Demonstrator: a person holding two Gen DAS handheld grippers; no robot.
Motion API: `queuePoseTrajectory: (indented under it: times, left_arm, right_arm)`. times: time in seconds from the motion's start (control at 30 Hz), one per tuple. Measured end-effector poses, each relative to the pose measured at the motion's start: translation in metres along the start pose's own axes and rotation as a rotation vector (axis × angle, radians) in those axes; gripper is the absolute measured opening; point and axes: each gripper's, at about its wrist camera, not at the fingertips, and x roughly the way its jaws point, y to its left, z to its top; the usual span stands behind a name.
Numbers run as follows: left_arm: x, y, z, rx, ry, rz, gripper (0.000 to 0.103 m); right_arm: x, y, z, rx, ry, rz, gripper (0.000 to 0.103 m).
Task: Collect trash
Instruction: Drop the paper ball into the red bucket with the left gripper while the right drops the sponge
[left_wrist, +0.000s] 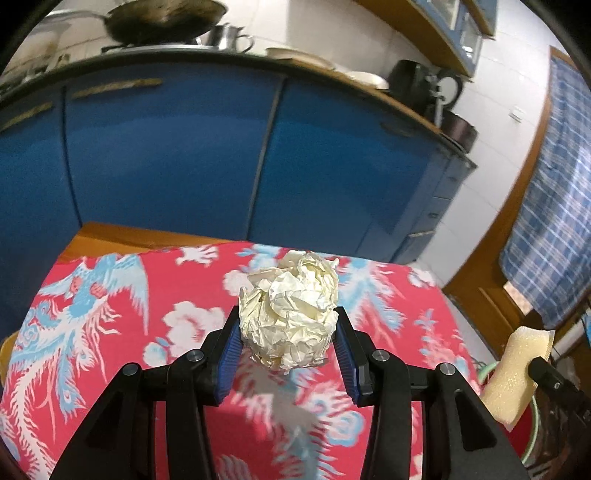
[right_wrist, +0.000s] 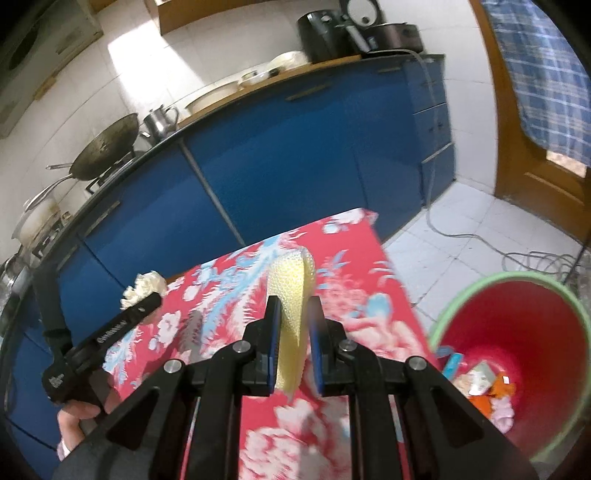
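Left wrist view: the left hand-held gripper (left_wrist: 288, 332) pinches a crumpled paper ball (left_wrist: 290, 312) above the red floral surface (left_wrist: 110, 314). The right hand-held gripper (right_wrist: 293, 325) clamps a yellow sponge (right_wrist: 291, 295) over the same surface, beside the red bin (right_wrist: 517, 332) holding wrappers (right_wrist: 480, 387).

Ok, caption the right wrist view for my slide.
Right gripper holding a yellow sponge above the red floral tablecloth, red bin alongside.
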Motion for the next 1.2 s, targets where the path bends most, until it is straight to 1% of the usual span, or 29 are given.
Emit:
queuePoseTrajectory:
  times: [0.23,0.33,0.6,0.87,1.0,1.2]
  left_arm:
    - [-0.029,-0.029,0.002,0.046,-0.024,-0.054,0.048]
    - [-0.046,-0.045,0.000,0.070,-0.043,-0.077,0.048]
    - [-0.068,-0.093,-0.019,0.132,-0.020,-0.161,0.048]
    - [-0.077,-0.148,-0.053,0.214,0.032,-0.243,0.048]
    - [-0.074,-0.173,-0.072,0.263,0.069,-0.283,0.048]
    - [-0.057,-0.213,-0.103,0.325,0.170,-0.348,0.048]
  right_arm:
    - [-0.047,-0.037,-0.005,0.027,-0.062,-0.065,0.017]
    - [-0.061,-0.052,-0.010,0.055,-0.077,-0.077,0.017]
    - [-0.091,-0.093,-0.032,0.111,-0.100,-0.127,0.017]
    - [-0.110,-0.132,-0.050,0.160,-0.099,-0.152,0.018]
    - [-0.118,-0.150,-0.059,0.188,-0.100,-0.168,0.018]
    - [-0.121,-0.176,-0.070,0.236,-0.085,-0.160,0.018]
